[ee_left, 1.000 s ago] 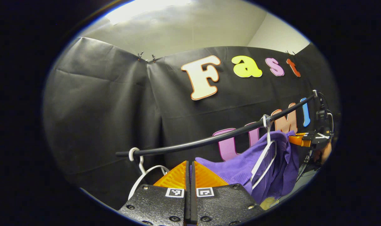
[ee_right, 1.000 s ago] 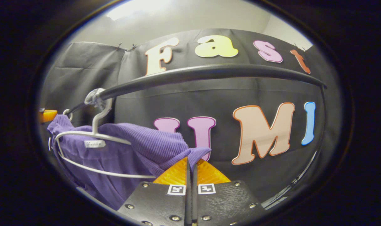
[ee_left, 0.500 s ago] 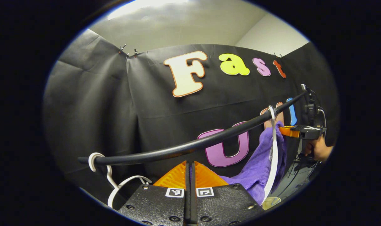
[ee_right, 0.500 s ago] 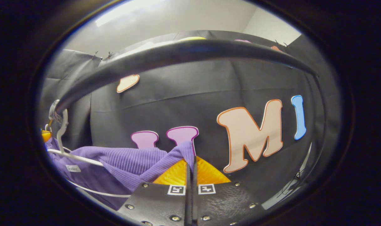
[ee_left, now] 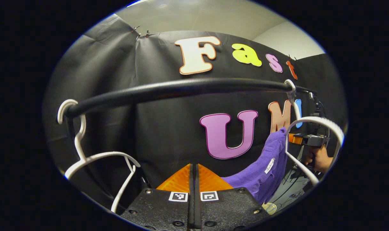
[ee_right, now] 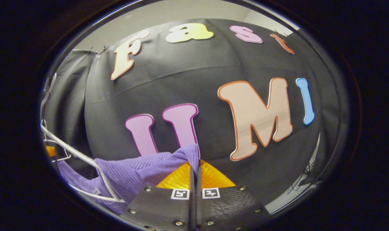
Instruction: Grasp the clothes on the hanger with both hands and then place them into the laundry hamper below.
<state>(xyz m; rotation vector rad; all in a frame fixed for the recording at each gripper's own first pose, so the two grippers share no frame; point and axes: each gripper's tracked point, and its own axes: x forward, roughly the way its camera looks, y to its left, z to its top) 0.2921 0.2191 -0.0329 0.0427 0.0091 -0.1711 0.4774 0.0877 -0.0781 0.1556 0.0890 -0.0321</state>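
Under black rail: purple ribbed garment, tagged.

garment: purple ribbed | hangers: white | rail: black | fingers: orange
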